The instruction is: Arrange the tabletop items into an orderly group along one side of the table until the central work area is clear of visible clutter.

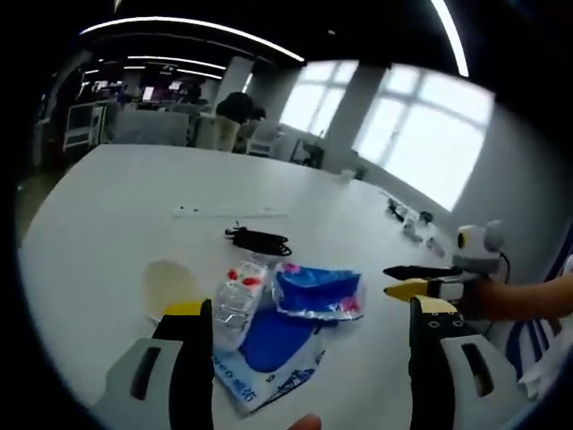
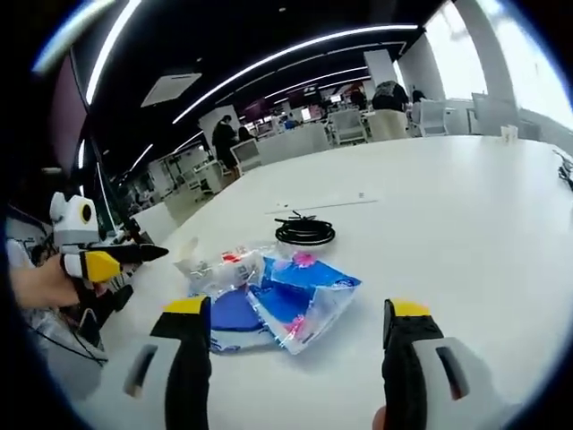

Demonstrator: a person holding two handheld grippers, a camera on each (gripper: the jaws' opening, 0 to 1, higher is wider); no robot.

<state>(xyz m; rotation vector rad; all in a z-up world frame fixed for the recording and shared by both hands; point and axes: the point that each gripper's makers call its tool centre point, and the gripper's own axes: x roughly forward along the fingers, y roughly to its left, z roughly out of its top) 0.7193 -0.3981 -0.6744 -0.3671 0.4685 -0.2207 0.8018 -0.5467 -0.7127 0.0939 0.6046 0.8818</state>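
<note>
- Clutter gathered in lower centre of left gripper view: blue plastic packet [image 1: 315,291], clear packet with red marks [image 1: 240,300], flat blue-printed bag [image 1: 269,354] under both, all touching or overlapping on white counter [image 1: 116,224].
- Lying just ahead of left tool [image 1: 309,336], between its two jaws; jaws spread wide, grasping nothing.
- Seen also in lower centre of right gripper view, ahead of right tool [image 2: 295,336] and a little toward its left jaw; jaws spread too, nothing between them.
- Judged nearer to left tool; right tool [image 1: 414,280] enters at right of left gripper view, beside the pile but apart from it.
- Long axis of flat bag running from lower left to upper right of left gripper view; blue packet lying crosswise, pointing right.
- Black coiled cable [image 1: 260,240] just beyond pile, toward frame centre; long thin white strip [image 1: 228,213] further up, nearly level.
- Pale round mark [image 1: 168,285] left of pile, nature not clear.
</note>
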